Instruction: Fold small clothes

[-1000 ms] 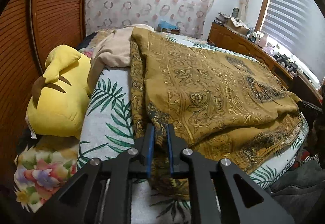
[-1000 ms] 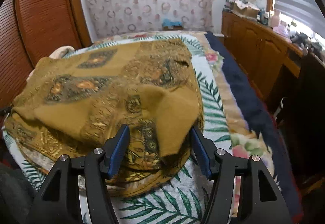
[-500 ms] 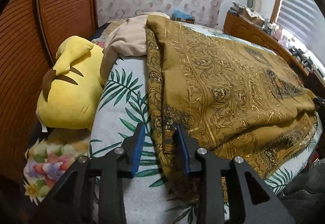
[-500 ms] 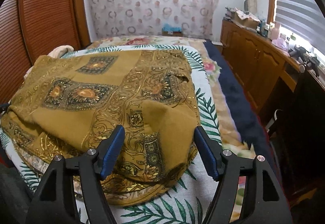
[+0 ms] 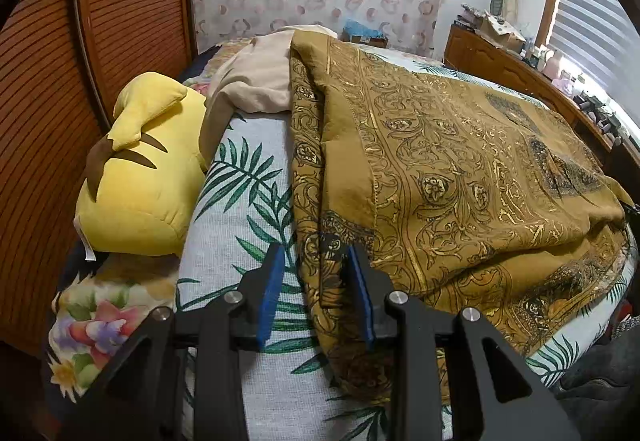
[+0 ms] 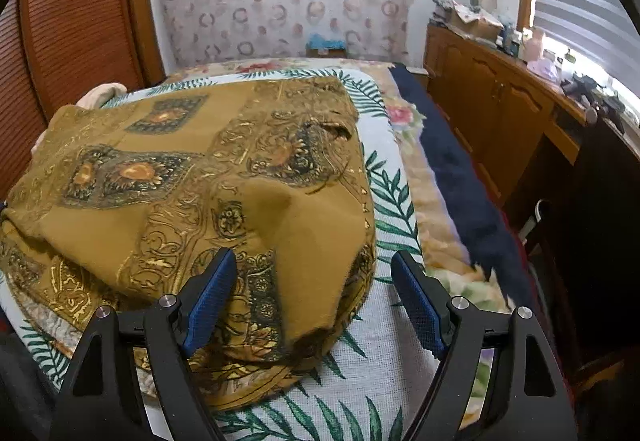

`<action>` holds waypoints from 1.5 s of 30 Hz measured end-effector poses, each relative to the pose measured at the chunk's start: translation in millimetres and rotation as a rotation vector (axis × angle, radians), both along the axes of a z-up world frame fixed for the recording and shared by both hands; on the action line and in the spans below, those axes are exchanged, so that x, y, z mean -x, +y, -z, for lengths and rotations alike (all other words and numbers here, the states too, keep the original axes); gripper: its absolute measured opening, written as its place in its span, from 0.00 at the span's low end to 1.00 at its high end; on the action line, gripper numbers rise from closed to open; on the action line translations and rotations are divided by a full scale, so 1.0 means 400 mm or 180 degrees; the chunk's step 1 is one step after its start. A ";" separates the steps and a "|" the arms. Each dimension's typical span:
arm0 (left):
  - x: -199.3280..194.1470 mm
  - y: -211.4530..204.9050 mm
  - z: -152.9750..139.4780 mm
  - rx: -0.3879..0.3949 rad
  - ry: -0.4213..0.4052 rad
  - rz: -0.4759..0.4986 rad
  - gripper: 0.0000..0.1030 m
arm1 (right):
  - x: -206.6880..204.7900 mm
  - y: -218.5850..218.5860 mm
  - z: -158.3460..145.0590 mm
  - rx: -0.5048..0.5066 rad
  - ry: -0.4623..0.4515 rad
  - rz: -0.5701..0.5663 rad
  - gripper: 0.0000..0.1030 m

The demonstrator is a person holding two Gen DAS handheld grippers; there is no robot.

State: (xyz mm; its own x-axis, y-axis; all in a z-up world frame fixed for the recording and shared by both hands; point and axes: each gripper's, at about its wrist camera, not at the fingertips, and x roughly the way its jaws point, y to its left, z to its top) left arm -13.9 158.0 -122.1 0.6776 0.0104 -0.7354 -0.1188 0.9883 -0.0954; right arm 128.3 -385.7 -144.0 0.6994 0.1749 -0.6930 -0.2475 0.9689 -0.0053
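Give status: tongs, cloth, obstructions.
Left tongs open, straddling cloth edge. Right tongs open over folded corner. Mustard patterned cloth lying folded on bed. Yellow plush beside it, apart.

The right gripper (image 6: 312, 297) hangs with its blue-padded fingers (image 6: 208, 297) spread wide over the near corner of the ochre patterned cloth (image 6: 192, 181), gripping nothing. The cloth lies folded on the palm-leaf sheet (image 6: 384, 361) of the bed, a plain flap (image 6: 316, 241) turned over between the fingers.
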 end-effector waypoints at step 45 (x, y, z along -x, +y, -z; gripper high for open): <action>-0.106 -0.168 -0.241 0.0633 -0.0848 0.0958 0.01 | 0.010 -0.021 -0.006 -0.0105 -0.0011 -0.0010 0.80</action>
